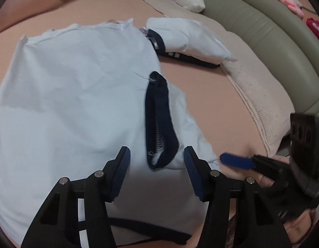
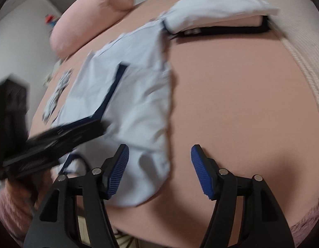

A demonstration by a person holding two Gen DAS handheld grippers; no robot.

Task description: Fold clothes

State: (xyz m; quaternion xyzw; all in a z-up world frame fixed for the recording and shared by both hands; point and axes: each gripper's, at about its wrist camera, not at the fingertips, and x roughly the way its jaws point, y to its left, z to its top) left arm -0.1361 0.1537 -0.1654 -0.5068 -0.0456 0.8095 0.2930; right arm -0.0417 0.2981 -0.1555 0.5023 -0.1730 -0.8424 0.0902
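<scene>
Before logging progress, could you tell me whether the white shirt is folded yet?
Partly folded: the white shirt has one sleeve turned inward, its body spread flat.

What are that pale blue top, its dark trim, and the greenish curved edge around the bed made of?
The pale blue top looks like thin woven cotton, matte: it creases softly. Its dark trim seems ribbed knit, navy, with visible white stitching inside. The greenish surround looks like padded leather or a leather substitute: smooth, with a slight sheen and stitched panels. I cannot tell which.
</scene>
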